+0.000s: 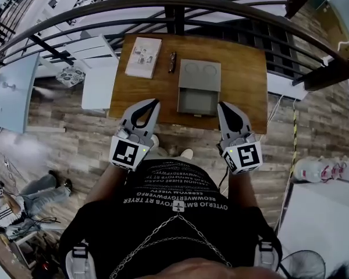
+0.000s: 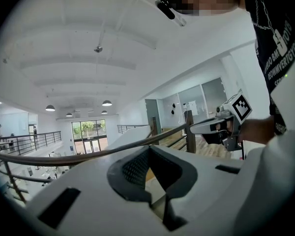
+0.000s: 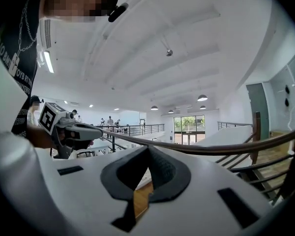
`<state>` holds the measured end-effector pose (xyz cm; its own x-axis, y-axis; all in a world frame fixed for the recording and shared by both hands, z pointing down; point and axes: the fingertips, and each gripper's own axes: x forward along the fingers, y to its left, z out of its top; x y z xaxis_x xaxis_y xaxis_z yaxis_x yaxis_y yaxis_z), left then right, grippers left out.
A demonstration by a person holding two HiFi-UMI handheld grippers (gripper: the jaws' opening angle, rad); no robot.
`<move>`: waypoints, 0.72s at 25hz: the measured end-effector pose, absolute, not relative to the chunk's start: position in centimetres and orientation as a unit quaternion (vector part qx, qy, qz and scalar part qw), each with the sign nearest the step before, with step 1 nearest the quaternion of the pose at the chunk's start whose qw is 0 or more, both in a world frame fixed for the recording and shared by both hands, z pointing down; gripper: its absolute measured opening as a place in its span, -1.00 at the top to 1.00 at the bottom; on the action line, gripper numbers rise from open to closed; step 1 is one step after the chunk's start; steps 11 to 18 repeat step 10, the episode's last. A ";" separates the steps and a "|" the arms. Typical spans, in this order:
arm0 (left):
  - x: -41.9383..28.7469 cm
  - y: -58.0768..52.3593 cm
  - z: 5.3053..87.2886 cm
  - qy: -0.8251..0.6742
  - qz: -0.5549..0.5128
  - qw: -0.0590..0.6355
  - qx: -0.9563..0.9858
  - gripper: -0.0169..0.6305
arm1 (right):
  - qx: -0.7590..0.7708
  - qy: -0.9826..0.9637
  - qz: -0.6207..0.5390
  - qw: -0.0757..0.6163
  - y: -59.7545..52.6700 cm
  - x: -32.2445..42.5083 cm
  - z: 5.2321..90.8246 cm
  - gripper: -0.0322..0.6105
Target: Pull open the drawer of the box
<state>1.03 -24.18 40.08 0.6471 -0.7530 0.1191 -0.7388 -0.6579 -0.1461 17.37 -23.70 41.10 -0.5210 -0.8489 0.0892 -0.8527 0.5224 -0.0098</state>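
Observation:
A grey box with two round marks on top sits at the middle of a wooden table. Its drawer sticks out toward me and shows a grey inside. My left gripper hovers at the table's near edge, left of the drawer, with its tips together and nothing between them. My right gripper is just right of the drawer front, also shut and empty. Both gripper views point up and outward over the railing. The left gripper and right gripper each show their tips meeting, and neither view shows the box.
A pale book and a small black object lie on the table's far left. A dark curved railing runs behind the table. White desks stand to the left, and a white cabinet and a fan to the right.

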 end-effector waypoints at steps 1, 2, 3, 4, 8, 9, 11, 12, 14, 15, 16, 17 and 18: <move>0.7 -24.5 40.1 0.408 -0.083 0.039 -0.908 0.95 | 0.493 -0.869 0.023 0.037 -24.0 17.2 41.1 0.91; 0.3 -24.8 40.2 0.406 -0.081 0.035 -0.909 0.95 | 0.497 -0.867 0.021 0.038 -24.4 17.0 41.0 0.91; -0.1 -25.1 40.2 0.405 -0.079 0.033 -0.910 0.95 | 0.500 -0.865 0.020 0.038 -24.8 16.7 41.0 0.91; -0.7 -25.4 40.1 0.403 -0.079 0.035 -0.911 0.95 | 0.503 -0.864 0.017 0.038 -25.2 16.3 40.9 0.91; -4.1 -27.2 40.5 0.406 -0.090 0.041 -0.908 0.95 | 0.510 -0.859 0.008 0.039 -27.4 13.9 40.7 0.91; -5.0 -27.7 40.7 0.408 -0.091 0.040 -0.907 0.95 | 0.511 -0.859 0.006 0.039 -28.0 13.1 40.7 0.91; -5.9 -28.2 40.9 0.411 -0.092 0.038 -0.906 0.95 | 0.511 -0.859 0.004 0.040 -28.7 12.4 40.7 0.91; -5.9 -28.2 40.9 0.411 -0.092 0.038 -0.906 0.95 | 0.511 -0.859 0.004 0.040 -28.7 12.4 40.7 0.91; -5.9 -28.2 40.9 0.411 -0.092 0.038 -0.906 0.95 | 0.511 -0.859 0.004 0.040 -28.7 12.4 40.7 0.91; -5.9 -28.2 40.9 0.411 -0.092 0.038 -0.906 0.95 | 0.511 -0.859 0.004 0.040 -28.7 12.4 40.7 0.91; -5.9 -28.2 40.9 0.411 -0.092 0.038 -0.906 0.95 | 0.511 -0.859 0.004 0.040 -28.7 12.4 40.7 0.91; -5.9 -28.2 40.9 0.411 -0.092 0.038 -0.906 0.95 | 0.511 -0.859 0.004 0.040 -28.7 12.4 40.7 0.91; -5.9 -28.2 40.9 0.411 -0.092 0.038 -0.906 0.95 | 0.511 -0.859 0.004 0.040 -28.7 12.4 40.7 0.91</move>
